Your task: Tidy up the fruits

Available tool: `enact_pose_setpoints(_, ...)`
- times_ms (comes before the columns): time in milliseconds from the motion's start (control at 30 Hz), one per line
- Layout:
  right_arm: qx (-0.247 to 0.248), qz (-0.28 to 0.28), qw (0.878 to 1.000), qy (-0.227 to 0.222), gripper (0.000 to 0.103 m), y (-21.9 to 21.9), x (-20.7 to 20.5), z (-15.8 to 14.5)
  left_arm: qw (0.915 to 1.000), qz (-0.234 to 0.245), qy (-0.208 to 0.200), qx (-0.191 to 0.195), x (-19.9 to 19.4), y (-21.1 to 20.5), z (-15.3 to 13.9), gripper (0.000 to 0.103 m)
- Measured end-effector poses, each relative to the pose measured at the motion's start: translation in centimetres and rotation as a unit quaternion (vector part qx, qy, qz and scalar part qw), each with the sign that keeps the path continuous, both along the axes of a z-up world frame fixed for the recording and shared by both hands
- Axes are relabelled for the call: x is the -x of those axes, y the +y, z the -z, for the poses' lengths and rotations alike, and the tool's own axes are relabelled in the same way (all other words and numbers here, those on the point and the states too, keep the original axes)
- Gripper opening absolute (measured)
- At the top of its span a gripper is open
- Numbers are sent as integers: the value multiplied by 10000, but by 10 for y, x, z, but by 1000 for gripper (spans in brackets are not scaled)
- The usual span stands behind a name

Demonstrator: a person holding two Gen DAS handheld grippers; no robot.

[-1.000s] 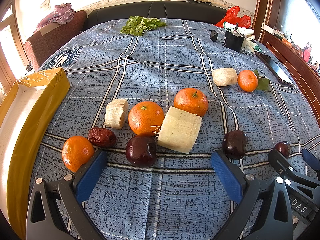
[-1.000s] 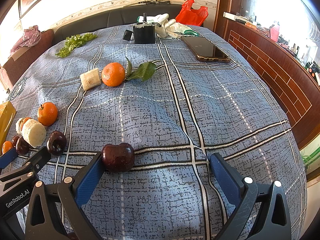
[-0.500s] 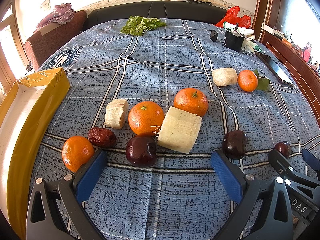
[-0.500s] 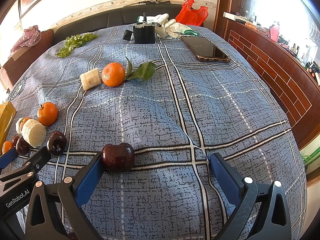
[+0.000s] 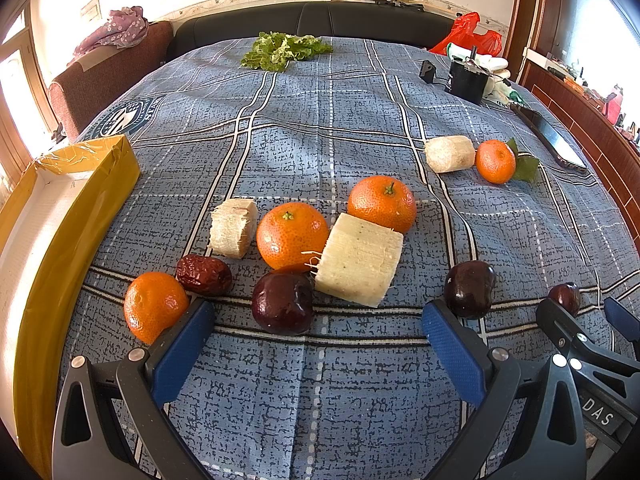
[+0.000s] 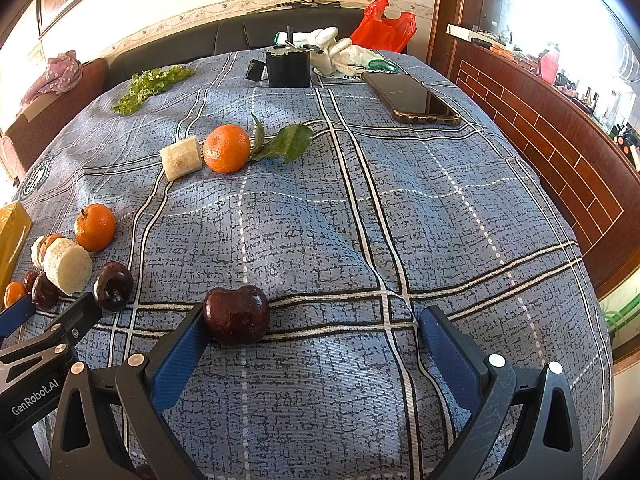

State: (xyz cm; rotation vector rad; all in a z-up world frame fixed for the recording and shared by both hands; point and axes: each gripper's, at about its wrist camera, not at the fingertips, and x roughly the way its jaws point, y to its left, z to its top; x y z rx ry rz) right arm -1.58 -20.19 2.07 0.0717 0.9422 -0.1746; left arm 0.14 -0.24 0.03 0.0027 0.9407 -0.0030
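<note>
Blue plaid bedspread [image 5: 320, 128] carries scattered fruit. Left gripper [image 5: 316, 336], fingers apart, faces oranges [image 5: 292, 236], a red date [image 5: 204, 275] and a dark plum [image 5: 283, 303]. Only the right view shows a phone [image 6: 412, 98]; right gripper [image 6: 312, 340], fingers apart, one touching another plum [image 6: 236, 314].

Light: bright daylight from side windows [image 6: 580, 8], overexposed.
Shadows: soft, on cloth [image 5: 340, 152].
Focus: sharp.
Edges: fisheye-curved, dark corners.
</note>
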Motion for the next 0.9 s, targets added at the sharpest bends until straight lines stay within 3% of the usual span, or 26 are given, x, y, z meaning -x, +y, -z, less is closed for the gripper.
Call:
enact_pose_setpoints(533, -1, 0, 10000, 0, 103, 0, 0, 0, 10000, 3, 10, 0, 0, 0, 0, 103)
enact_pose_setpoints(900, -5, -8, 10000, 4, 103, 0, 0, 0, 9989, 290, 369, -22, 0, 1, -1, 103)
